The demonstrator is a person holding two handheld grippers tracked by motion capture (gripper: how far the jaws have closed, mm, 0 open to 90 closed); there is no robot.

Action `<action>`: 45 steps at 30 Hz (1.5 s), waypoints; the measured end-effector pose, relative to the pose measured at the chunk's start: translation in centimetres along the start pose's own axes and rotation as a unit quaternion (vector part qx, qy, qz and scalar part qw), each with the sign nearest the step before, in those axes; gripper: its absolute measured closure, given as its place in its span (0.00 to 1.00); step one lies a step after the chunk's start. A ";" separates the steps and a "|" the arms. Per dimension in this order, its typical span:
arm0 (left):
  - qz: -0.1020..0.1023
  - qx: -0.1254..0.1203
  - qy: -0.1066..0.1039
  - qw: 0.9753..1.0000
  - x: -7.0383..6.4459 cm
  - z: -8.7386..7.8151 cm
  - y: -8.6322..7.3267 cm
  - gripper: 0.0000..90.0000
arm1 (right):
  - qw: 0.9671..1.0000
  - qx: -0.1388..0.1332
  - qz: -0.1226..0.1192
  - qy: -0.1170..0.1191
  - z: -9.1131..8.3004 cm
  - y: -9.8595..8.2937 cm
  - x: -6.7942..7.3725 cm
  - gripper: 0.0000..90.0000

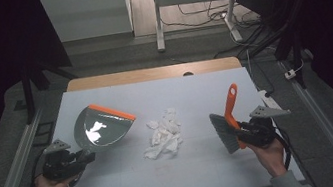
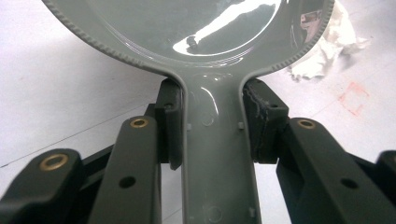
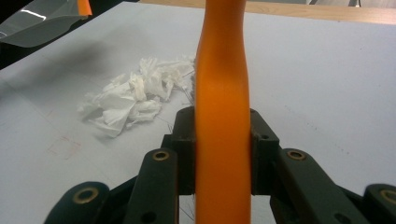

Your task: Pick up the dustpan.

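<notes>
While left gripper [image 2: 212,126] clamps dustpan [image 1: 101,126], right gripper [image 3: 223,140] clamps brush [image 1: 229,124]

Grey dustpan [image 1: 101,129] orange-edged, orange-handled brush [image 1: 229,119] seemingly grey-bristled, white tissue [image 1: 163,134]

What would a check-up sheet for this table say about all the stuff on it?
Surface: pale table, faint red mark near the paper.
Job's things: grey dustpan with orange edge at left; crumpled paper pile in the middle; orange-handled brush at right.
Clutter: nothing seen.
Grippers: left gripper shut on the dustpan's handle; right gripper shut on the brush's handle.
Cables: black cable looping from the right gripper; loose wires on the floor behind.
Surroundings: white desk legs, dark stands, metal rails.
</notes>
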State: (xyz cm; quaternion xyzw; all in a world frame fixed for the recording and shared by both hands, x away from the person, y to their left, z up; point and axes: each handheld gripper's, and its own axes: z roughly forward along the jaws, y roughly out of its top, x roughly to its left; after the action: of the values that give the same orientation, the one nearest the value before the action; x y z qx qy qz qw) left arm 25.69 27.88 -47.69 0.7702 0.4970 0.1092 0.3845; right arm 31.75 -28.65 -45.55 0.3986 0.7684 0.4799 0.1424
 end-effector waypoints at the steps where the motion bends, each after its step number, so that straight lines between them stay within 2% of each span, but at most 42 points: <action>1: 0.003 0.000 -0.004 1.000 0.0 -0.1 0.0 0.69 | 1.000 -0.001 0.001 0.000 0.0 0.0 0.0 0.78; 14: 0.030 0.010 -0.029 0.999 -0.6 -0.7 -0.4 0.69 | 1.000 -0.001 0.000 -0.001 0.0 0.0 0.0 0.78; 24: 0.055 0.019 -0.053 0.997 -1.7 -0.7 -0.8 0.69 | 1.000 -0.002 -0.002 -0.002 -0.1 0.0 0.0 0.78; 30: 0.064 0.027 -0.058 0.996 -2.0 -0.5 -1.2 0.69 | 1.000 -0.005 -0.004 0.001 -0.1 0.2 0.1 0.78; 33: 0.062 0.026 -0.073 0.995 -2.4 -0.8 -1.3 0.69 | 1.000 -0.006 -0.003 0.001 -0.1 0.2 0.1 0.78; 35: 0.069 0.022 -0.081 0.994 -2.8 -1.0 -1.3 0.69 | 1.000 -0.005 -0.003 0.000 -0.1 0.2 0.0 0.78; 45: 0.105 0.050 -0.076 0.990 -4.0 -1.2 -2.1 0.69 | 1.000 -0.008 -0.009 0.002 0.1 0.5 0.3 0.78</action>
State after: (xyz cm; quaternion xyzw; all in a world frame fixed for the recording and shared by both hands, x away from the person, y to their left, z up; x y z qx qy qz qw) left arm 21.66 25.52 -47.51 0.8425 0.3877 0.0644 0.3684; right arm 31.82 -28.27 -45.11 0.3900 0.7683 0.4855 0.1484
